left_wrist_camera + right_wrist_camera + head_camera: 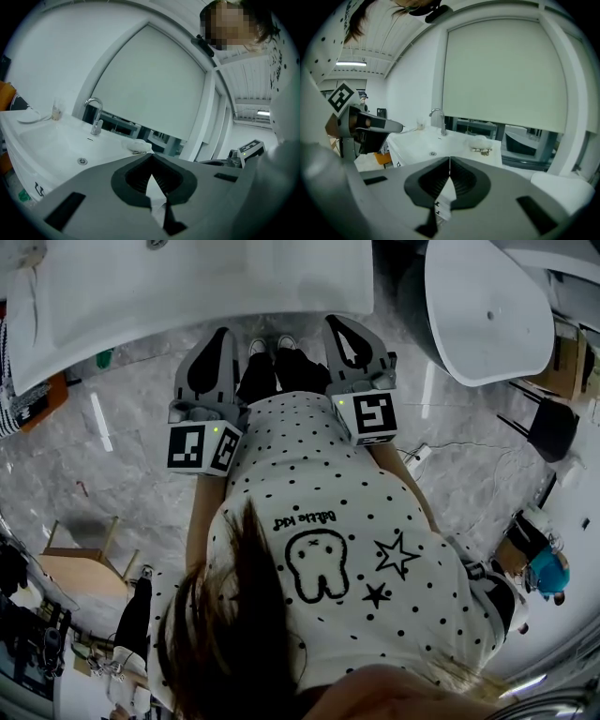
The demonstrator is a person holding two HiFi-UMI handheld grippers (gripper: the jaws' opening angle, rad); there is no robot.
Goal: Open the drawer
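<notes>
Not started. Left gripper [221, 334] and right gripper [341, 324] are both clenched, empty, near the person's waist, just short of the white washbasin [187, 287]. No drawer visible, probably under the basin. Reach, grab and pull all remain.

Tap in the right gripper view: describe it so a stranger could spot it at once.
Below the big pale window blind stands a white washbasin. The tap rises at its back edge: a shiny metal pipe bent over like a hook, taller than the small glass to its left and the low white lump to its right.
</notes>
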